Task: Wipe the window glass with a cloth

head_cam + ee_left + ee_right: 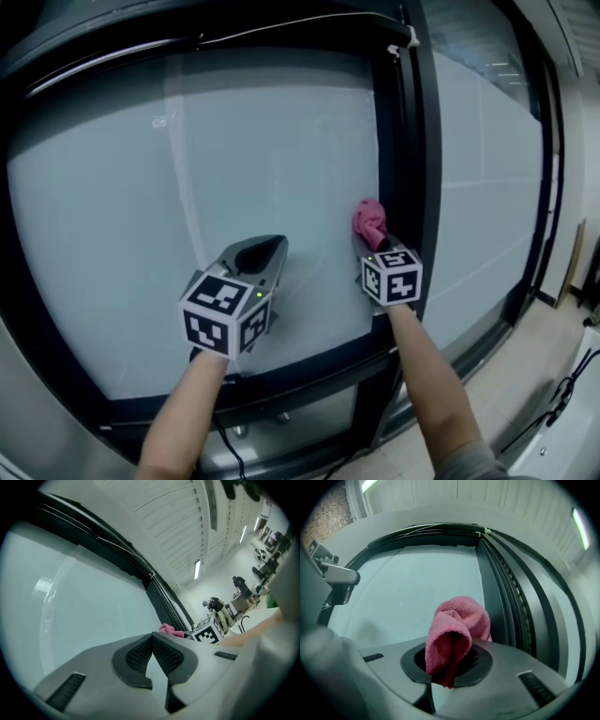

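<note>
Here, right gripper (451, 663): pinches the pink cloth (457, 625), tips hidden under it.
Left gripper (152, 643): closed, empty.
Window glass (169, 206): cloth touching it or not, hard to tell.

At glass (187, 187) right edge: cloth (369, 223) in right tool (376, 244); left tool (267, 247) leftward.

Left tool (267, 249) jaws together, empty, right tool (378, 246) clamped on cloth (368, 223), both forearms extended forward.

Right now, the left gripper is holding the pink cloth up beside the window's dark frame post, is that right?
Not quite: the right gripper holds the pink cloth beside the frame post, as the right gripper view shows. The left gripper is shut on nothing.
</note>
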Demonstrator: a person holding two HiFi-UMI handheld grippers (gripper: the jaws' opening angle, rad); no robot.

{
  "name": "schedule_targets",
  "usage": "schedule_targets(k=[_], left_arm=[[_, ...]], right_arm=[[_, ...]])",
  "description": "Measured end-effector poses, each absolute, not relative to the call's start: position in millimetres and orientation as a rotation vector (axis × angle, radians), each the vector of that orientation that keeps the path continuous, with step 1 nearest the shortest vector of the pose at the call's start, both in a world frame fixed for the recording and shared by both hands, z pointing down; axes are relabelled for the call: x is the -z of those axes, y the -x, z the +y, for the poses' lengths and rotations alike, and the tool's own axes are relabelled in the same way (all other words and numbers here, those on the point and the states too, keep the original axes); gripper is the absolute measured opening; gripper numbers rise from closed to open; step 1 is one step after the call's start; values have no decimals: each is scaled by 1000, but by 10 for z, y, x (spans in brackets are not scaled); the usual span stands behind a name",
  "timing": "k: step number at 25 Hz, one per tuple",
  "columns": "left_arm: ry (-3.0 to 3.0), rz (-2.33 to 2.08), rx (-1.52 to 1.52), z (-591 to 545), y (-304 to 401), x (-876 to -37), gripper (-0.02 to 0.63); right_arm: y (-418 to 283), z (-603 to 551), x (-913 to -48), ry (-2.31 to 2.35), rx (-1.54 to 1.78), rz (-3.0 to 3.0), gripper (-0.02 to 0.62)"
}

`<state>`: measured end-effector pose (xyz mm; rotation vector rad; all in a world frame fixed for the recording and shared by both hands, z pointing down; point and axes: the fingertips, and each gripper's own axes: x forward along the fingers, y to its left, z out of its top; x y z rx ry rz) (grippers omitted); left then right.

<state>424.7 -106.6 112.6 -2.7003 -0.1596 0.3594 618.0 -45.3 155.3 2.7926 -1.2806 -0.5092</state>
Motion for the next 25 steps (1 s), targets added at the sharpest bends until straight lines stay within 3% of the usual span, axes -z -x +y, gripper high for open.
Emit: schedule_targets(k=[12,25], left_arm=[[2749,-238,-227,-876,-4466,-1809,8],[2786,-248,-169,-860,-4538,-2116,8]], right_arm=[[-6284,-467,-3137,-2804,128,-1331,41],[-6302,-495,-4194,-2736,-342,-1320,41]])
